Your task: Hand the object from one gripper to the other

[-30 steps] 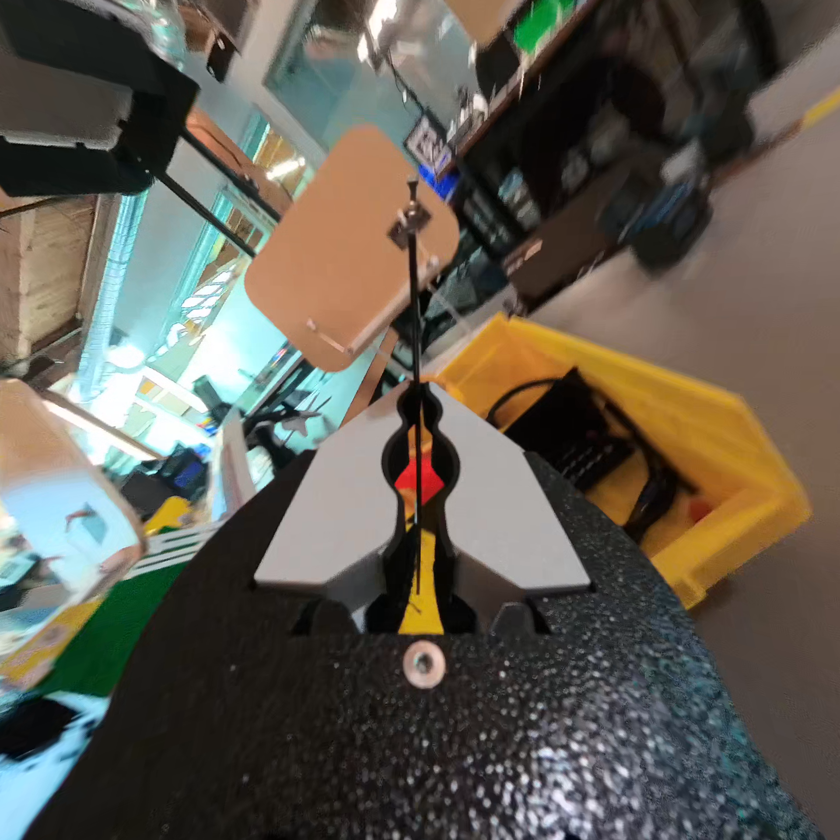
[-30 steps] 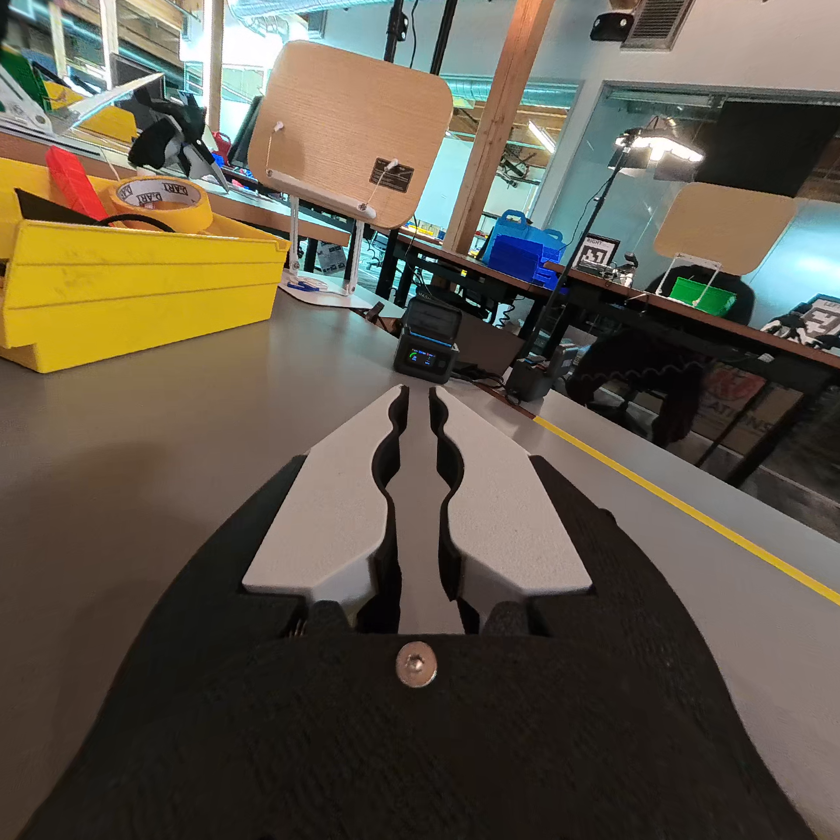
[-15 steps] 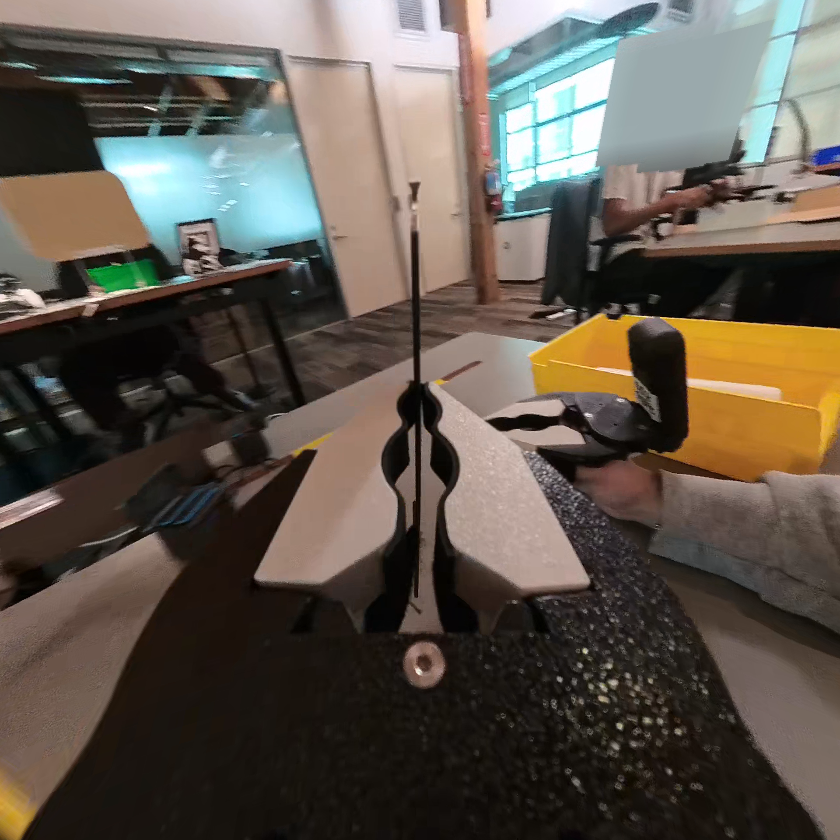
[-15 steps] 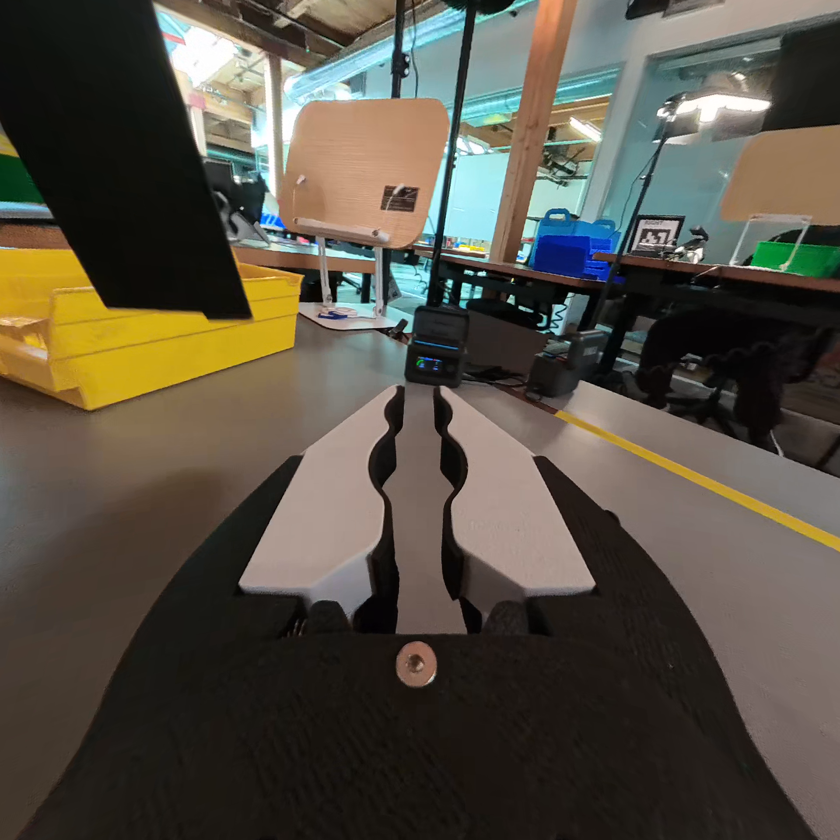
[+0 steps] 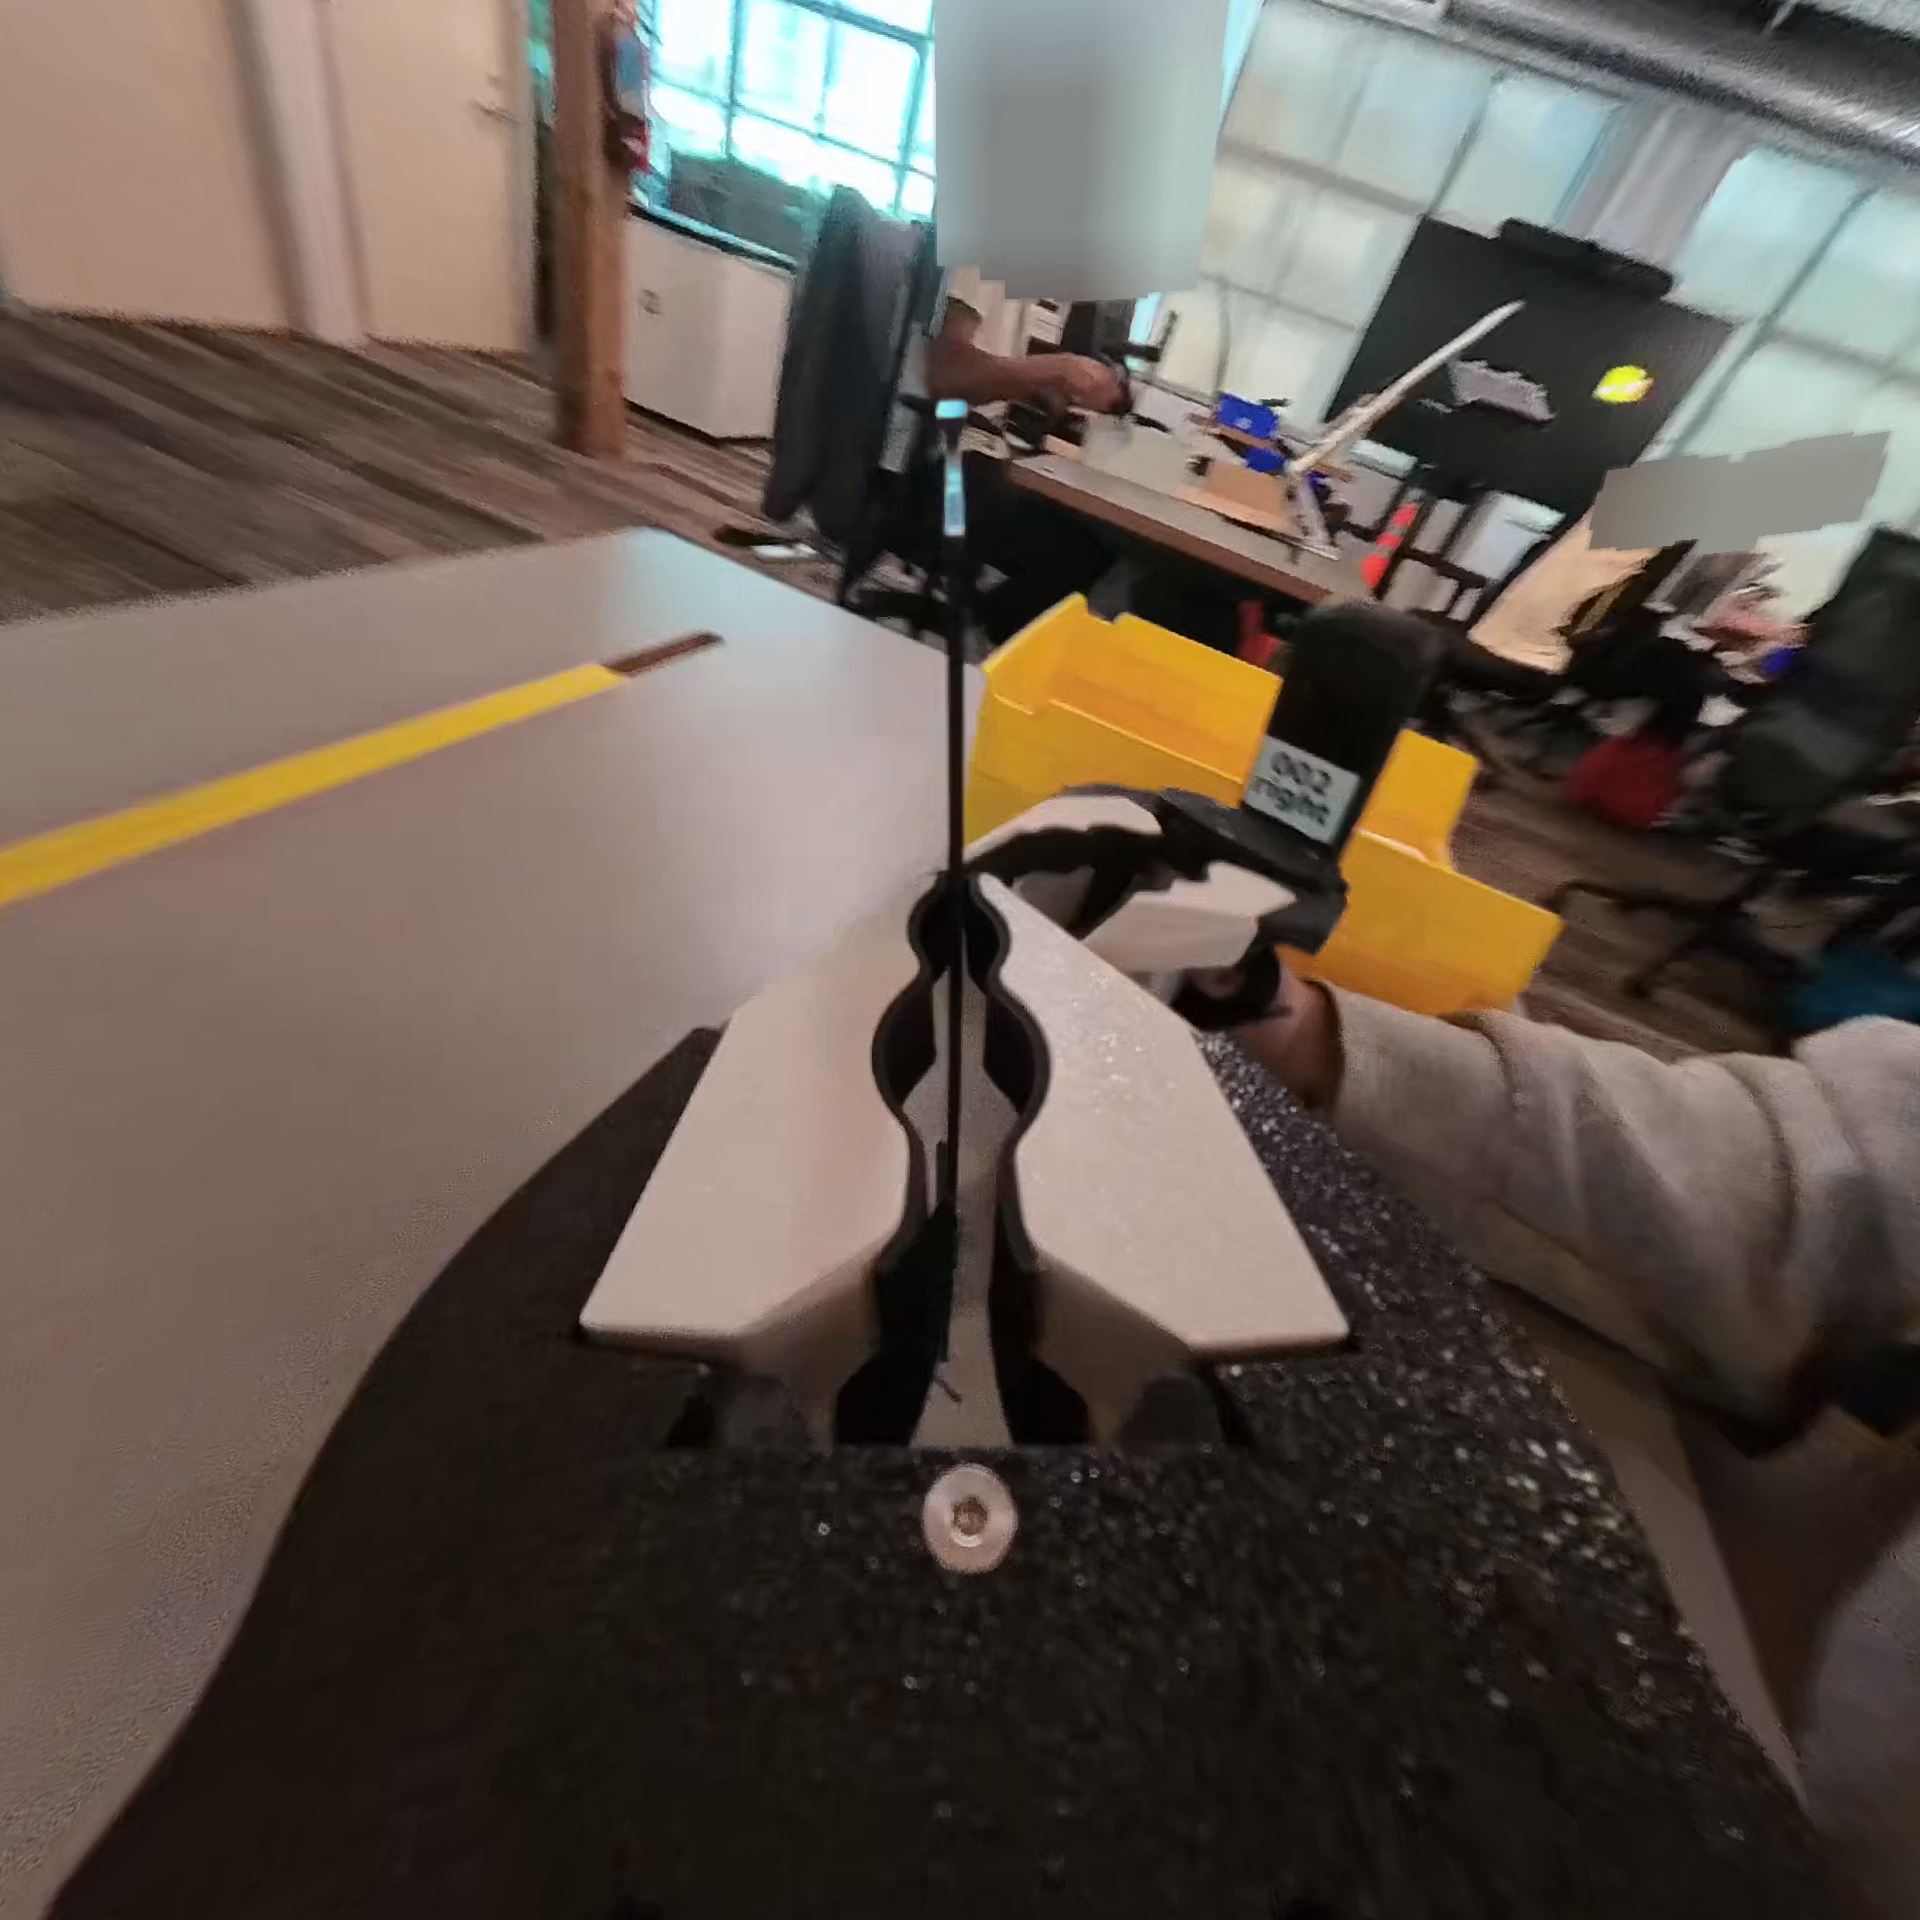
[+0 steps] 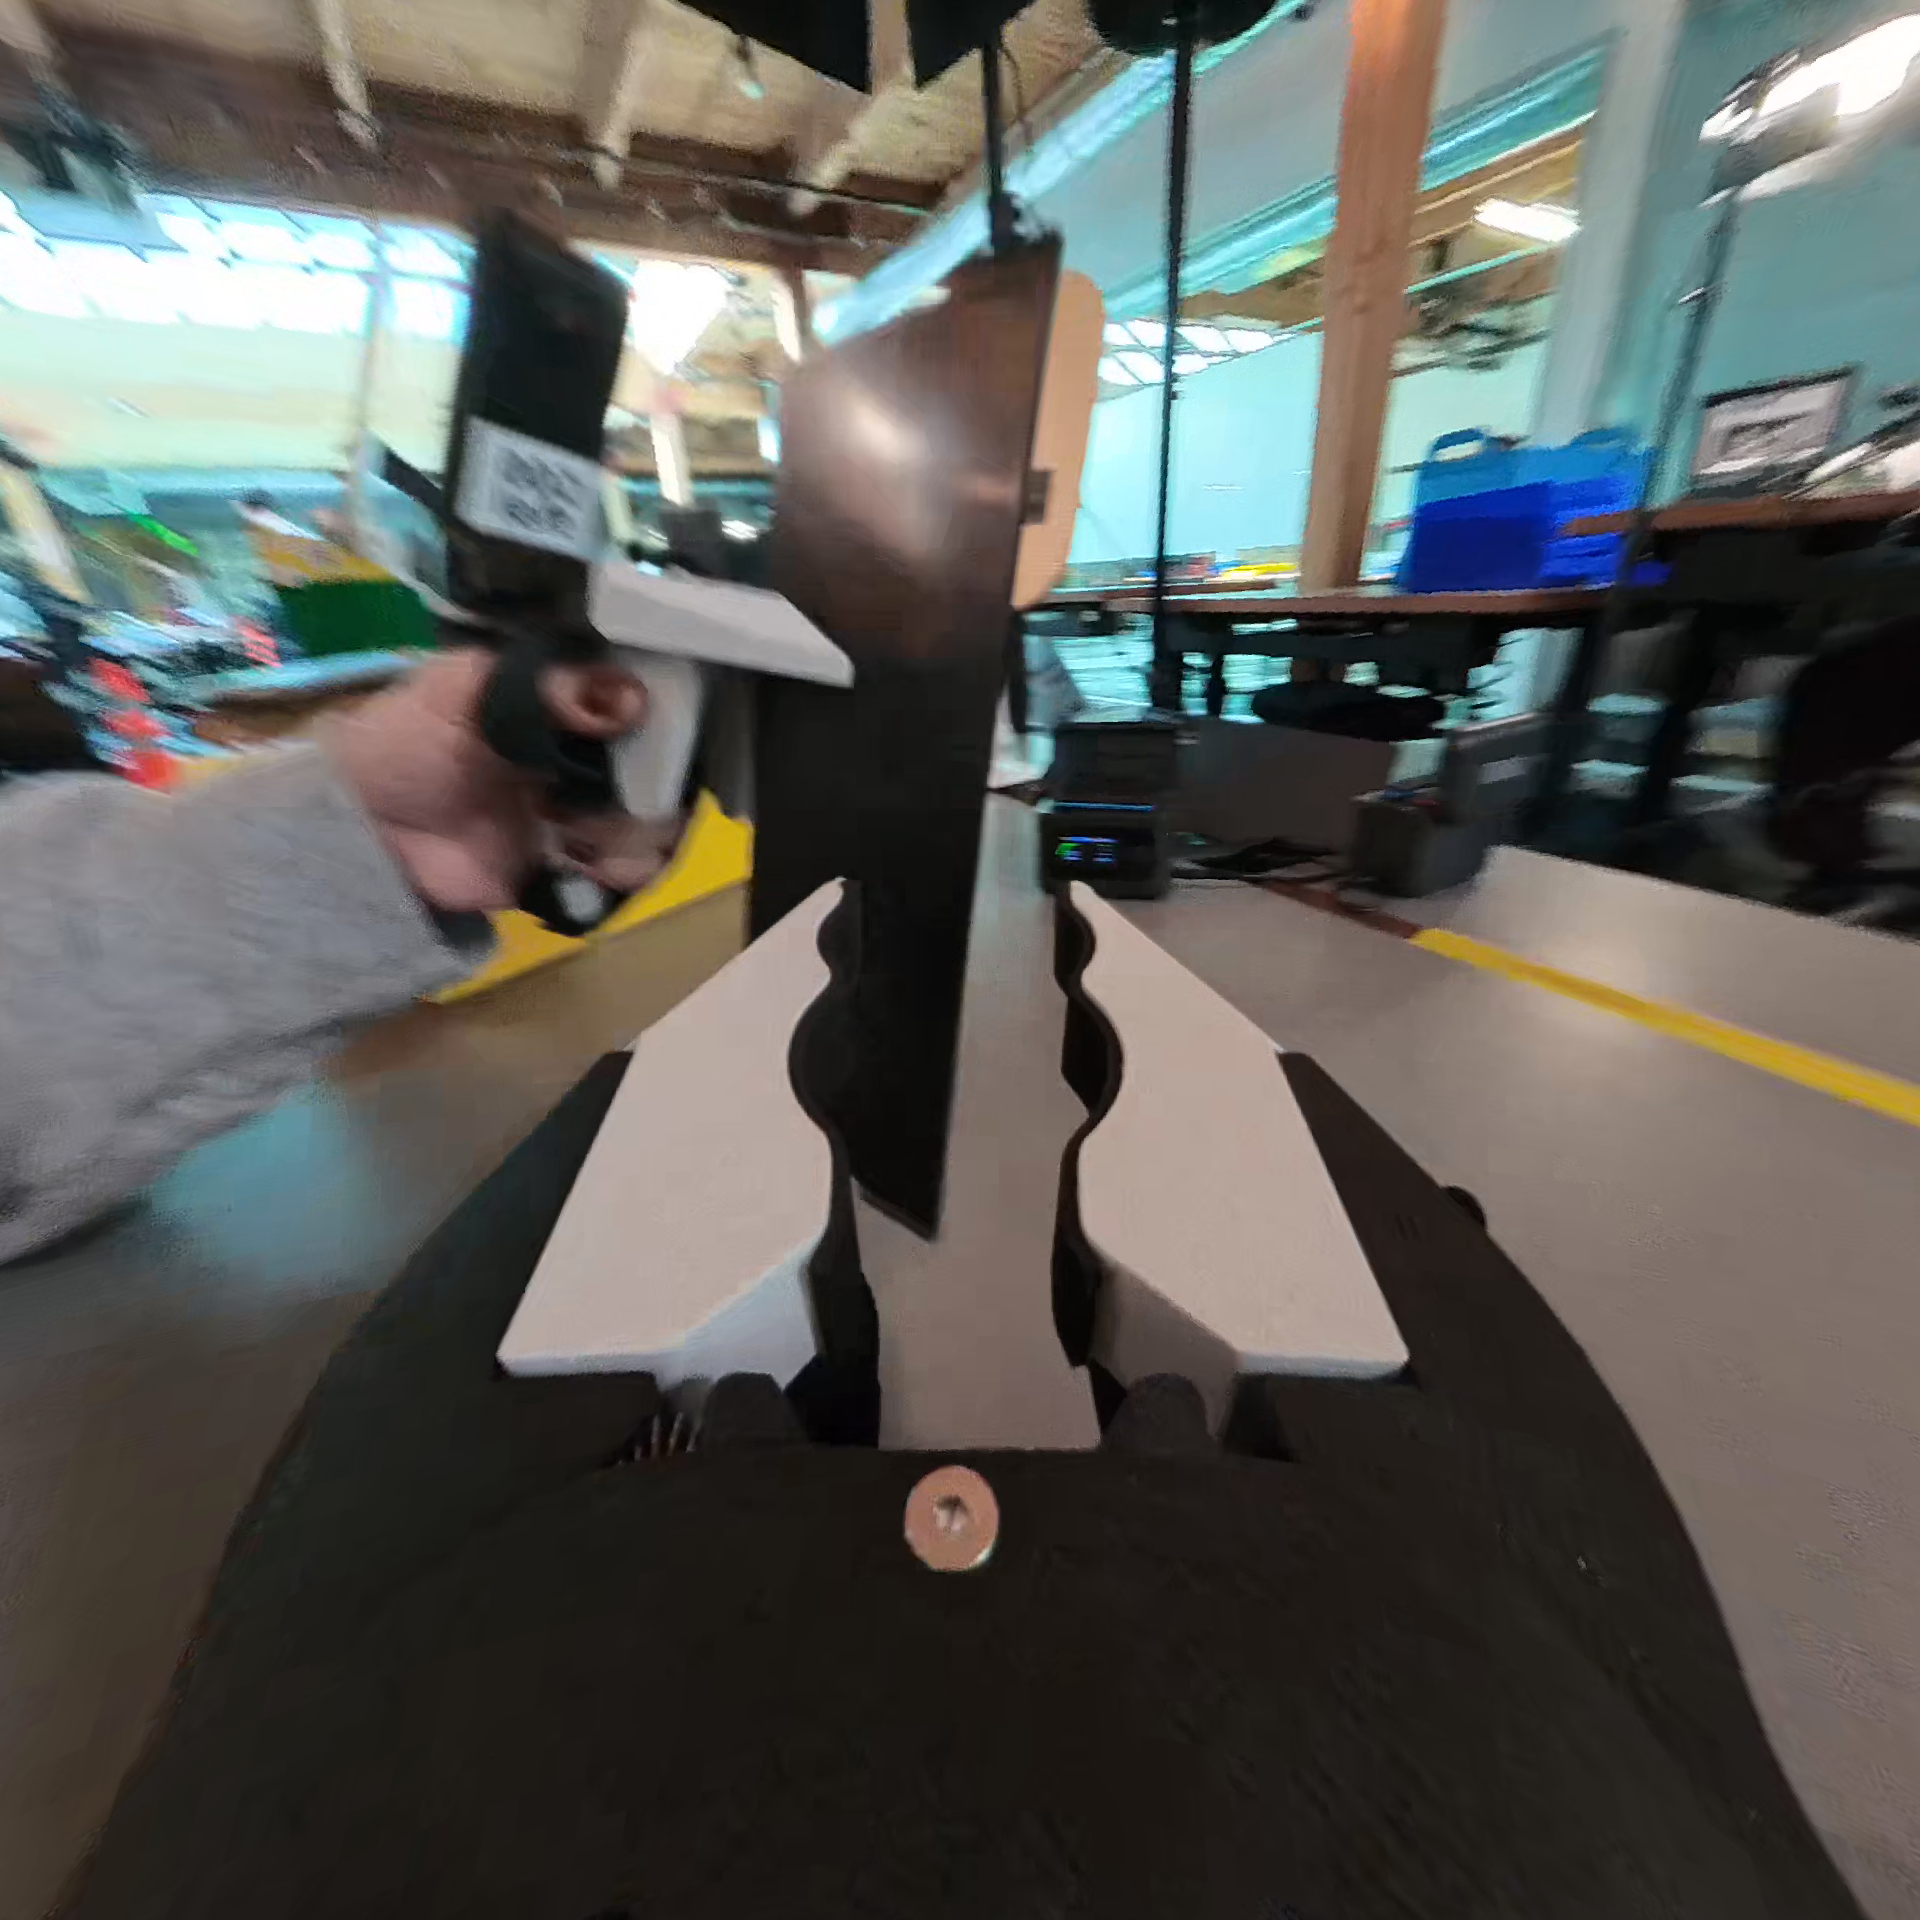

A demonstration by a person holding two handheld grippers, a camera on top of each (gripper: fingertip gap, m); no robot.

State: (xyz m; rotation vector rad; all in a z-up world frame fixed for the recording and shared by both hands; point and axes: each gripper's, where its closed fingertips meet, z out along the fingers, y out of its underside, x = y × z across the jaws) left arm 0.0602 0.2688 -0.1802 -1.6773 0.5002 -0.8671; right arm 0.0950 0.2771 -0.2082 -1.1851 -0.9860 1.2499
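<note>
My left gripper is shut on a thin black flat plate, seen edge-on and standing up beyond the fingertips. In the right wrist view the same plate hangs broad side on, its lower end down between the two fingers of my right gripper. That gripper is open, with the plate closer to its left finger. The left gripper, held by a hand in a grey sleeve, clamps the plate higher up. The right gripper also shows just right of the plate in the left wrist view.
Both grippers are above a grey table with a yellow tape line. A yellow bin stands behind the right gripper. A small black device sits farther along the table. Desks and chairs lie beyond.
The left gripper has swung round with the plate and brought it to the right gripper. The right gripper's fingers have spread wider, and the plate's lower end now sits between them.
</note>
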